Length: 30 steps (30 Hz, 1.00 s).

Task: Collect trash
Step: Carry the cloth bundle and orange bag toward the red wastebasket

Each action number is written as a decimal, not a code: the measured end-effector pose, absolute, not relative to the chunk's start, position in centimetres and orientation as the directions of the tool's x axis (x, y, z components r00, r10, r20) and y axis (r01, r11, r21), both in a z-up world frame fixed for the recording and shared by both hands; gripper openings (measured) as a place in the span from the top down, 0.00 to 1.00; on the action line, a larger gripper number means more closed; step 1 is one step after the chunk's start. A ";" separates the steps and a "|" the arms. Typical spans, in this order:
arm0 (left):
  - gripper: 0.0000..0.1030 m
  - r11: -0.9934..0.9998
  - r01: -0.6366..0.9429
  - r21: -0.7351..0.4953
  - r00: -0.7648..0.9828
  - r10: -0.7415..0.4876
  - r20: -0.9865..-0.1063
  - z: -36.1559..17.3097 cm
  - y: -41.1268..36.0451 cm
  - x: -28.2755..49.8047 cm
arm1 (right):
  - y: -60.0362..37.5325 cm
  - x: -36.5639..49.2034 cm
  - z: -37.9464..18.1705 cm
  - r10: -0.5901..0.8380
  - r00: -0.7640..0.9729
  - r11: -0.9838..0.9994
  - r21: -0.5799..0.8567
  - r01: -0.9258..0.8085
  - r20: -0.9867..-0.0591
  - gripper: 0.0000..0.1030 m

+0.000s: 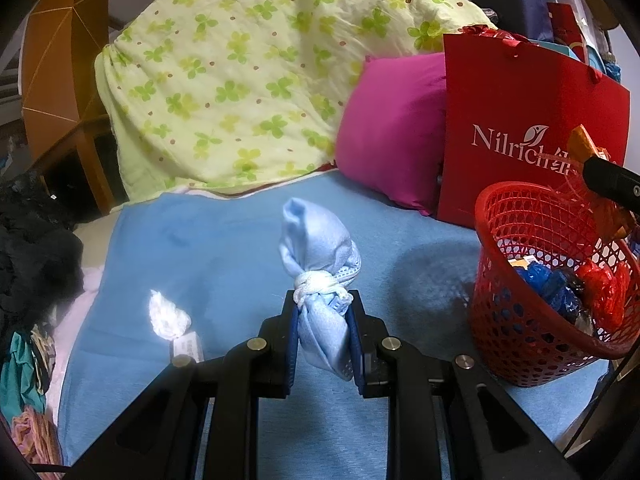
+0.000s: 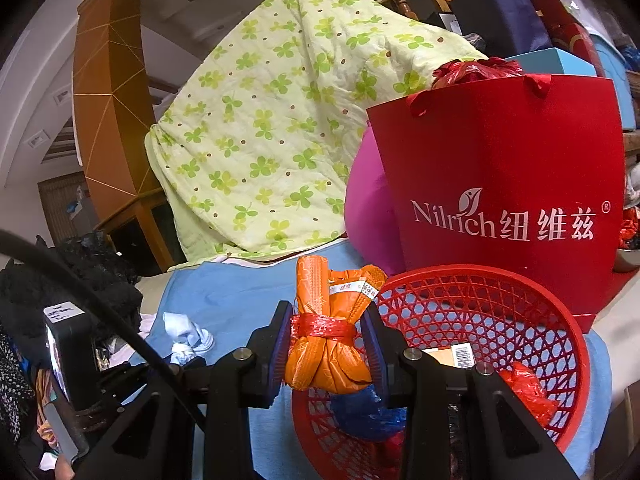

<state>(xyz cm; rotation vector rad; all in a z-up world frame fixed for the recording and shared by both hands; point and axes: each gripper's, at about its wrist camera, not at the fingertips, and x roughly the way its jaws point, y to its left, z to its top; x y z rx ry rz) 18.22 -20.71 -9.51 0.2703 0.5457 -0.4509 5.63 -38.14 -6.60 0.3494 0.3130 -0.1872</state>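
Observation:
My left gripper [image 1: 323,312] is shut on a light blue cloth bundle [image 1: 318,248] tied with white cord, held above the blue sheet [image 1: 208,248]. My right gripper [image 2: 328,334] is shut on an orange bundle [image 2: 328,356] tied with red string, held over the near left rim of the red mesh basket [image 2: 480,304]. The basket [image 1: 516,320] holds blue and red wrappers and a small box. A crumpled white tissue [image 1: 166,316] with a small label lies on the sheet to the left. The left gripper with its bundle [image 2: 186,340] shows at lower left in the right wrist view.
A red Nilrich paper bag [image 2: 504,184] stands behind the basket, a magenta pillow [image 1: 392,132] beside it. A green clover quilt [image 1: 240,72] is piled at the back. Dark clothes [image 1: 28,248] lie on the left. An orange wooden post [image 2: 108,108] stands behind.

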 end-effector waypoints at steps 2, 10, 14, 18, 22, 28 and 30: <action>0.77 0.868 0.480 0.128 0.760 -0.339 -0.554 -9.6 -20.8 18.1 | -38.3 5.5 -6.6 -0.131 0.934 0.923 0.304 0.237 -0.332 0.64; 0.77 0.865 0.484 0.133 0.757 -0.338 -0.559 -9.8 -21.0 18.0 | -38.6 5.2 -6.5 -0.140 0.933 0.917 0.311 0.248 -0.331 0.64; 0.77 0.865 0.484 0.132 0.757 -0.338 -0.560 -9.8 -21.0 18.0 | -38.5 5.1 -6.6 -0.145 0.932 0.918 0.307 0.252 -0.332 0.64; 0.77 0.864 0.485 0.133 0.756 -0.338 -0.561 -9.9 -21.1 18.0 | -38.5 5.1 -6.5 -0.145 0.932 0.917 0.308 0.252 -0.332 0.64; 0.77 0.864 0.485 0.134 0.756 -0.338 -0.560 -10.0 -21.1 17.9 | -38.7 4.9 -6.6 -0.151 0.931 0.915 0.309 0.259 -0.334 0.64; 0.77 0.862 0.488 0.134 0.755 -0.340 -0.560 -10.0 -21.1 18.0 | -38.9 4.7 -6.7 -0.163 0.929 0.912 0.308 0.270 -0.333 0.64; 0.77 0.861 0.490 0.134 0.754 -0.342 -0.561 -10.0 -21.1 18.1 | -39.0 4.6 -6.7 -0.166 0.928 0.912 0.307 0.273 -0.334 0.64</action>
